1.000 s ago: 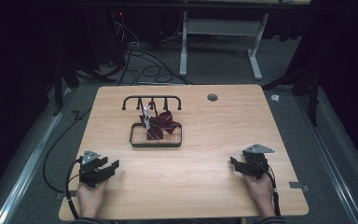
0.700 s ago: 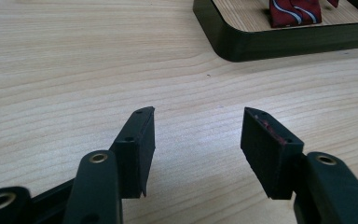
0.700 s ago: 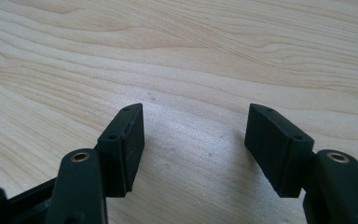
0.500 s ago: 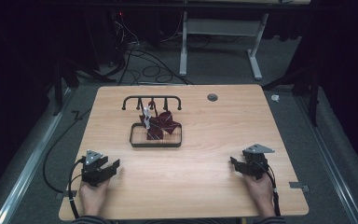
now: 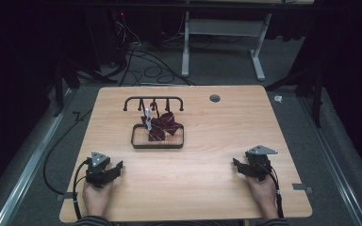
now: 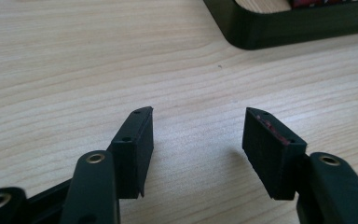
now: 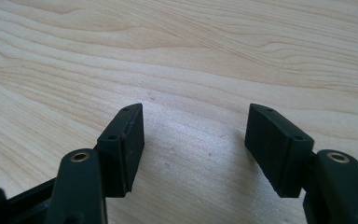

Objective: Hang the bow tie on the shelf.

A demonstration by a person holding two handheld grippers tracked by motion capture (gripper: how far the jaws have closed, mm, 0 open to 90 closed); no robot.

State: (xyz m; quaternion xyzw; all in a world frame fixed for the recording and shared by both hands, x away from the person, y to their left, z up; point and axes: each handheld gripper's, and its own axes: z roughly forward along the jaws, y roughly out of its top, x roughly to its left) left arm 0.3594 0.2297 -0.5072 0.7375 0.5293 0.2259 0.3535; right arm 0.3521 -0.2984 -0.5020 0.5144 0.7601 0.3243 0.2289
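Grippers sit at the near edge of the wooden table (image 5: 207, 188), one in each of our hands. We hold the left gripper (image 5: 114, 168) nearer than the black tray (image 5: 158, 144) and off to its left, well apart from it, jaws spread wide with bare wood between them. In the left gripper view (image 6: 198, 135) one rounded corner of the tray shows beyond the jaws, at the upper right. We hold the right gripper (image 5: 237, 165) nearer than the tray and off to its right, also well apart, jaws likewise released and grasping nothing; the right gripper view (image 7: 196, 133) shows plain wood grain between them. A dark red cloth (image 5: 164, 126) with a white tag lies bunched in the tray. Just beyond the tray stands a black hook rack (image 5: 153, 101). Farther right of the rack, a round grommet (image 5: 214, 98) is set in the tabletop.
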